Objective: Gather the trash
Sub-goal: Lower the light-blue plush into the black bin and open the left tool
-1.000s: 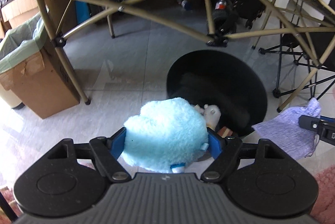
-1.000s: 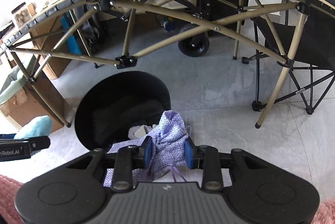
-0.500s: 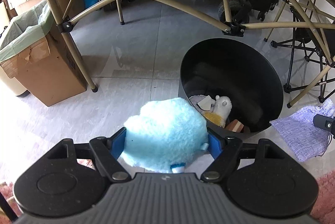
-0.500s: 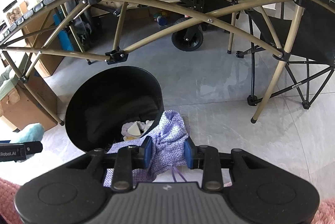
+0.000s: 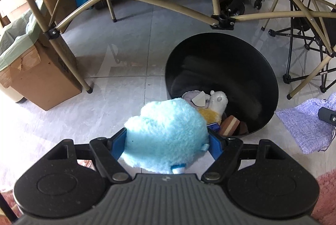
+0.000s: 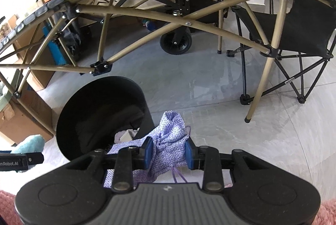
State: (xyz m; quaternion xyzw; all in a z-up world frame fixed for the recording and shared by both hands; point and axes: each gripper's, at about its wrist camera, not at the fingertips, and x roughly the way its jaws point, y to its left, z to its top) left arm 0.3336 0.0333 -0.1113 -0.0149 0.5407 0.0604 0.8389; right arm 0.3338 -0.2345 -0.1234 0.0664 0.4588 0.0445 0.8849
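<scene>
The floor point(image 5: 130, 40) is pale grey tile. A folding table frame point(image 5: 159, 2) of tan tubes arches across the far side of both views; its legs stand on the floor.

A folding chair point(image 6: 302, 31) with black fabric stands at far right in the right view. A cardboard box point(image 5: 40, 80) lined with a green bag stands at far left, beside one frame leg.

The bin point(image 5: 222, 86) is black, round and open-topped, and stands on the floor under the frame's near edge. Inside it lie a white plush point(image 5: 219, 100), a yellow item, a pale scrap and a brown block; finer detail cannot be told.

My left fingers point(image 5: 167, 144) grip a blue plush point(image 5: 166, 136). The blue pads press into its two sides. The plush is held off the floor at the bin's near left rim and overlaps that rim in my view.

My right fingers point(image 6: 168, 153) are closed on a purple cloth point(image 6: 168, 141). The cloth bunches between the pads, and a loose part hangs to the left below them. A thin purple cord trails under the pads. The cloth is held just right of the bin's near rim.

A pink rug edge point(image 5: 327, 195) shows at the near right corner.
</scene>
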